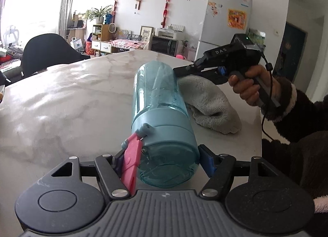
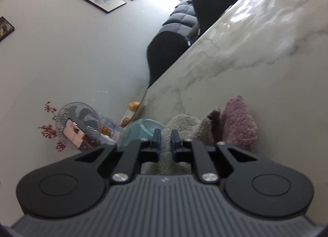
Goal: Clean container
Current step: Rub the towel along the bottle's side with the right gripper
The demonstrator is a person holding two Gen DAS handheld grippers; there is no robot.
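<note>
In our left wrist view, our left gripper clamps the lidded end of the blue bottle, whose long axis runs toward twelve o'clock above the marble table. At two o'clock our right gripper presses a grey cloth against the bottle's far flank. In our right wrist view, our right gripper stands narrow, pinching the cloth, with the bottle at eleven o'clock.

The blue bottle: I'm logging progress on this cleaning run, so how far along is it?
Done: the left gripper is clamped on the lid end of the blue bottle, which lies on its side over the marble table. In hand: the right gripper pinches the grey towel against the bottle's far side. Left: how much is already wiped cannot be told.
</note>
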